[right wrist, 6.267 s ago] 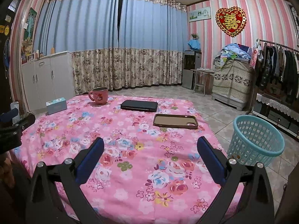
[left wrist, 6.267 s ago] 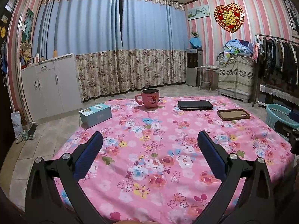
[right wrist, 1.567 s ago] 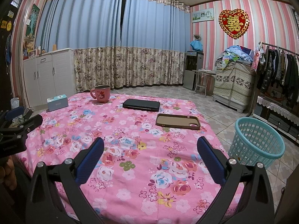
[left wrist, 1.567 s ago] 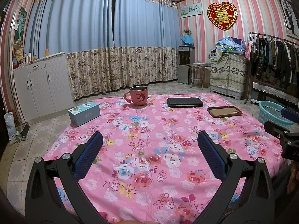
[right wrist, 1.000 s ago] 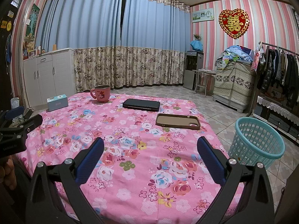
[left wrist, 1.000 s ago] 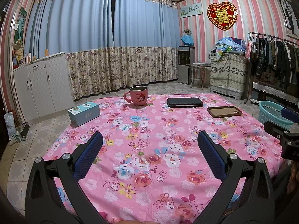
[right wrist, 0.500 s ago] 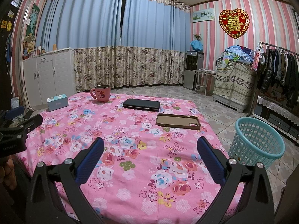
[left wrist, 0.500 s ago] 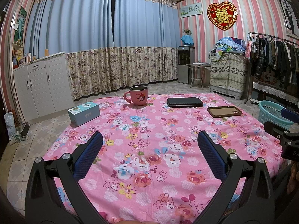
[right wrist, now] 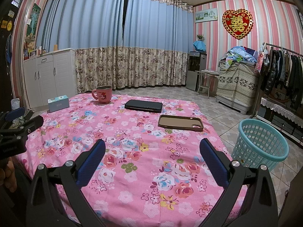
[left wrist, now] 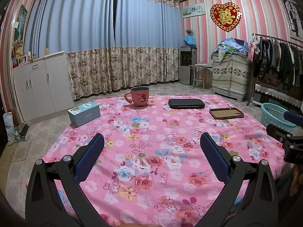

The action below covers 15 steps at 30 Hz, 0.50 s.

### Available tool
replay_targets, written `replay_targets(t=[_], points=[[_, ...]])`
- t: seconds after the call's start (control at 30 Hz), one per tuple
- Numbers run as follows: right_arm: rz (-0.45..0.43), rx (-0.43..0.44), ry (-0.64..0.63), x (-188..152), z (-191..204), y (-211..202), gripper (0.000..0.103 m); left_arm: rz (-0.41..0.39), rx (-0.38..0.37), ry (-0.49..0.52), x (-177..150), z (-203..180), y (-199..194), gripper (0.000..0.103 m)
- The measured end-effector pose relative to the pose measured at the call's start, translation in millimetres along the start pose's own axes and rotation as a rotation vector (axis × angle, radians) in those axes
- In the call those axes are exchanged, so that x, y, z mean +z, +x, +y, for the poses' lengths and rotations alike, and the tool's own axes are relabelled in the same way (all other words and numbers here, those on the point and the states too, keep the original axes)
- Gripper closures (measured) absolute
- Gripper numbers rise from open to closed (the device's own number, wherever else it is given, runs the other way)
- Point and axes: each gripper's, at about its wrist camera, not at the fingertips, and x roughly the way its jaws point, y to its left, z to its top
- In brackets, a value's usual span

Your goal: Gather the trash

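Trash is nowhere I can make out on the pink cloth [left wrist: 144, 162], so its long axis cannot be told. Both grippers, left [left wrist: 151, 147] and right [right wrist: 152, 152], hover with fingers spread wide, holding nothing. Beyond them lie a phone case [right wrist: 180, 123] and a dark case [right wrist: 144, 106], both lengthwise left to right, then a mug [left wrist: 139, 99] and box [left wrist: 84, 113]. A teal basket [right wrist: 259, 145] stands on the floor just right of the table.
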Motion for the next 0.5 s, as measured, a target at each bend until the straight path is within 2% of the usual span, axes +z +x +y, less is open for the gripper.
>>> replay_targets(t=[0.5], points=[[0.001, 0.000, -0.003, -1.0, 0.1, -1.1, 0.006, -0.001, -0.011, -0.022, 0.0, 3.4, -0.3, 0.005]])
